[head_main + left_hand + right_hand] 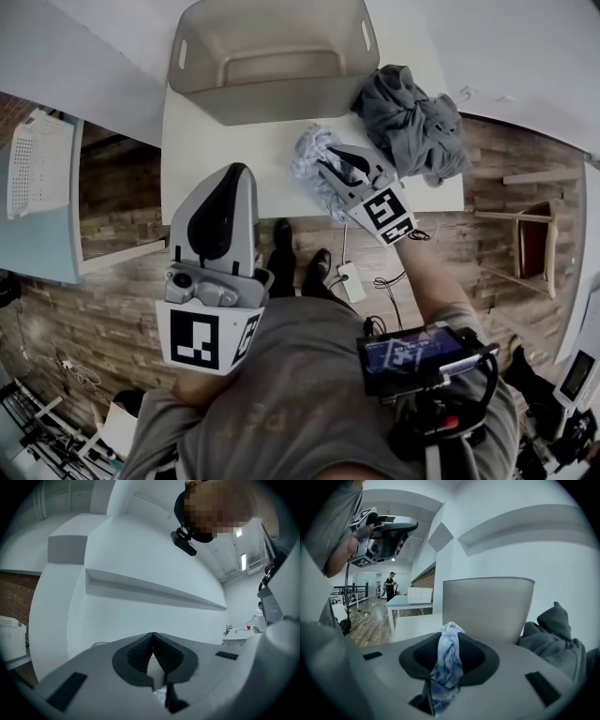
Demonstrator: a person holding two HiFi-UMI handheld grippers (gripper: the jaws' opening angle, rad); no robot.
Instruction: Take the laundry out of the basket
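One garment (412, 122) beside seemingly empty basket (272, 94)

Blue/wht mottled cloth (307, 161), dk grey garment (412, 127), grey-beige basket (281, 42), wht table (211, 150)

White table (217, 161) on a wooden floor (112, 319). To the left, pale blue table (42, 248) with a white perforated crate (39, 161) on top. At the right edge, wooden chair (536, 246). On the floor near the table's front, small white adapter (352, 280) with a thin cable.
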